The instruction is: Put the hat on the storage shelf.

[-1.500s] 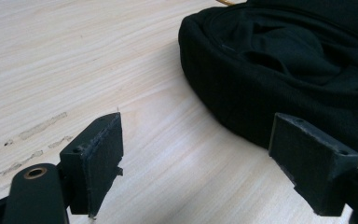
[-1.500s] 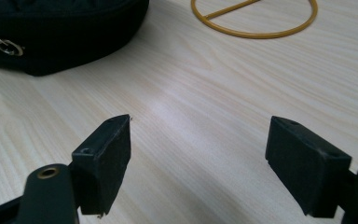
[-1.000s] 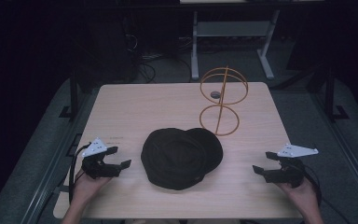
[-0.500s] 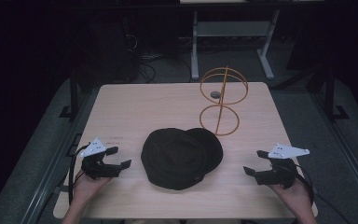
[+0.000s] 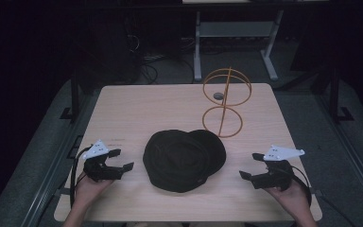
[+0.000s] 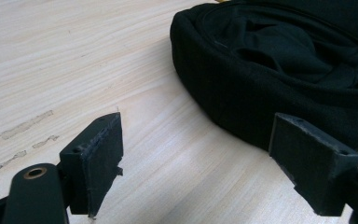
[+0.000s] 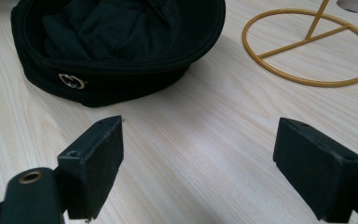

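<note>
Hat (image 5: 183,161), black and upturned, lies on the tabletop (image 5: 146,109) between both sets of spread, empty fingers, just ahead of the left gripper (image 5: 121,160) and the right gripper (image 5: 249,165); its limp brim could fold or slide if pinched from 1 side, nudging the wire stand (image 5: 224,101) beyond.

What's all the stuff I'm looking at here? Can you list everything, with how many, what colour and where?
Hat: one, black, lying opening-up at the table's near middle; small metal emblem on its band.
Wire stand: one, orange-gold, ring base and upper ring, just beyond the hat to the right.
Hole: one, grey, in the tabletop behind the stand.
Table: one, light wood.
Metal frame: one, pale grey, on the floor beyond the table.
Left gripper: black, open, left of the hat.
Right gripper: black, open, right of the hat.
</note>
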Available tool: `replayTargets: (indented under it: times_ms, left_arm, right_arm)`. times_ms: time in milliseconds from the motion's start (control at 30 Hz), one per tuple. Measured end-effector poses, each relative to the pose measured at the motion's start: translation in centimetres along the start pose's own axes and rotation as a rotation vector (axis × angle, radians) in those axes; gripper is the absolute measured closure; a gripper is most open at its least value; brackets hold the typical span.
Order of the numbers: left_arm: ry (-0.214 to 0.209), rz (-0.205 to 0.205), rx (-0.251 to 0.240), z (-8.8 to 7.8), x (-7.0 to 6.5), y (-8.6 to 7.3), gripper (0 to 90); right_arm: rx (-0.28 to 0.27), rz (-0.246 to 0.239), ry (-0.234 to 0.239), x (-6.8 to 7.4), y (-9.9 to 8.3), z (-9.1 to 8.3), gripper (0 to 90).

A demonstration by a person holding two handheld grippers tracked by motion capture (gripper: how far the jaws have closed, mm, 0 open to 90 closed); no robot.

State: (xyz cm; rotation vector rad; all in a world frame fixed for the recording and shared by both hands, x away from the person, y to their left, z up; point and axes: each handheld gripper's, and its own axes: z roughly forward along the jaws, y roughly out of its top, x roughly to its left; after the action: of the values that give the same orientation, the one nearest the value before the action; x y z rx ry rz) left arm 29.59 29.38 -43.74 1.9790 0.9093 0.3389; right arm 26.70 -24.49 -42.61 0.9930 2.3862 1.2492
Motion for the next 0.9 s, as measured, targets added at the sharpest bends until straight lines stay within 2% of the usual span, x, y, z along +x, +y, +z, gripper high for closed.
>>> replayTargets:
  times_ms: [633, 900]
  left_arm:
    - [-0.006, -0.005, 0.007, 0.2, 0.0, -0.1, 17.3]
    - [-0.005, -0.007, 0.008, 0.2, 0.0, -0.1, 17.3]
  right_arm:
    - [-0.011, -0.004, 0.038, 0.4, 1.3, 0.3, 15.7]
    - [-0.002, -0.052, 0.054, 1.1, 2.6, 0.6, 15.9]
